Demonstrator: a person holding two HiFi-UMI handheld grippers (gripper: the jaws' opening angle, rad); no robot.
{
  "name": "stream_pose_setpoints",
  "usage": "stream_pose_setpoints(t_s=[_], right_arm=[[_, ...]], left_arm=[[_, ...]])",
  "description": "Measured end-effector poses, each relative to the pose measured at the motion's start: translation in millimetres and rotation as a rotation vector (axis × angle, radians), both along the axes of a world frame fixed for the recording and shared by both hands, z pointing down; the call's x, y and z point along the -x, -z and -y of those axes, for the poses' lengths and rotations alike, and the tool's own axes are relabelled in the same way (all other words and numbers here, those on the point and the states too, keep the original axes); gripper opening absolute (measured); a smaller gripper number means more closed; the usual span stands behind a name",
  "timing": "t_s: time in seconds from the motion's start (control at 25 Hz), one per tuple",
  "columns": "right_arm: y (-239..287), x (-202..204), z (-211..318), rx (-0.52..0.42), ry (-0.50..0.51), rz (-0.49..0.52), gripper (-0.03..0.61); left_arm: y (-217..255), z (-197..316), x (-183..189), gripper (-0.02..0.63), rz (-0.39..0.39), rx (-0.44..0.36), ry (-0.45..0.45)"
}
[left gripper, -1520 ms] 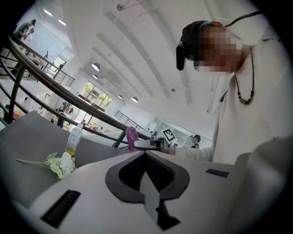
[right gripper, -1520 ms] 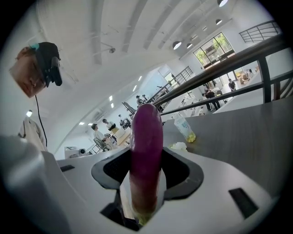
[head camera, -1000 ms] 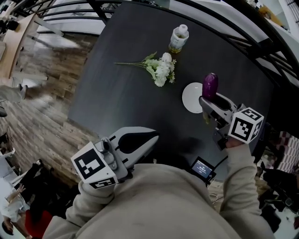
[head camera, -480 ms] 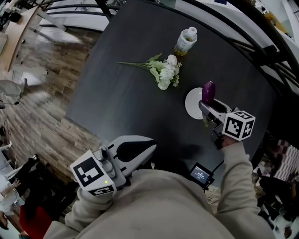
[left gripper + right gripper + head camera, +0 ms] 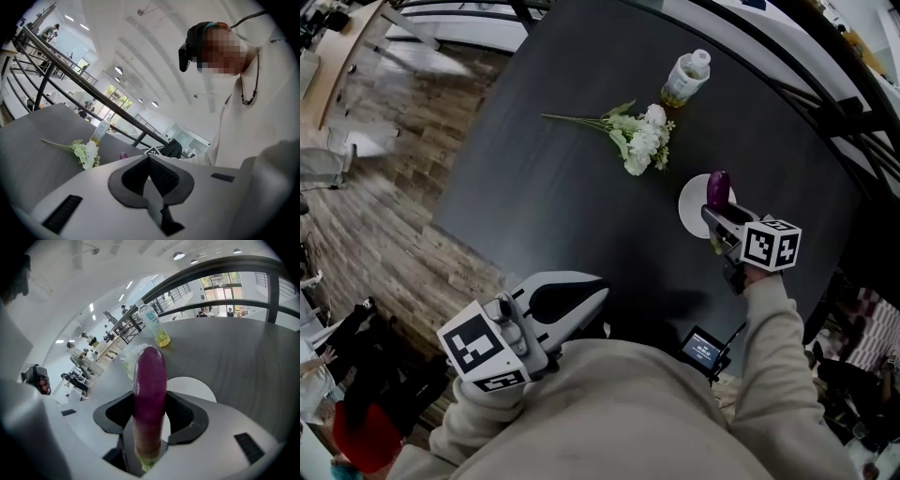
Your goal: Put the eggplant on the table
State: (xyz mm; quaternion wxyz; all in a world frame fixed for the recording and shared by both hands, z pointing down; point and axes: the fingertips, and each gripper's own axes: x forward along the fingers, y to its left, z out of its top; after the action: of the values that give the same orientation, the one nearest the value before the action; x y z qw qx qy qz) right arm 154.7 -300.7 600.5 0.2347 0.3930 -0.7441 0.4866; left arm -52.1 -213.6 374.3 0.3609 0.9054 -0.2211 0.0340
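One eggplant clamped in right tool, by white plate

White flower bunch lying flat; upright plastic bottle at its one o'clock, white plate at five o'clock.

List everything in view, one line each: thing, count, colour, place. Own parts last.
table: one, dark grey, middle of the head view
flowers: one bunch, white with green stems, lying on the table
bottle: one, clear with yellowish liquid, upright beyond the flowers
plate: one, white, right of the flowers
eggplant: one, purple, seen against the plate
screen device: one, dark, near table edge
left claw: one, white, shut, empty
right claw: one, white, shut on the eggplant
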Motion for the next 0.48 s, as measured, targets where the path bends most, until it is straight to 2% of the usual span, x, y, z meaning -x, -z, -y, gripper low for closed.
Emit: stream_pose_setpoints(t_s=[0.48], right_arm=[[-33,-8,-3,0.041,0.011,-0.086,0.221]], left_arm=[[-12,-13,4,0.006,-0.001,0.032,0.027]])
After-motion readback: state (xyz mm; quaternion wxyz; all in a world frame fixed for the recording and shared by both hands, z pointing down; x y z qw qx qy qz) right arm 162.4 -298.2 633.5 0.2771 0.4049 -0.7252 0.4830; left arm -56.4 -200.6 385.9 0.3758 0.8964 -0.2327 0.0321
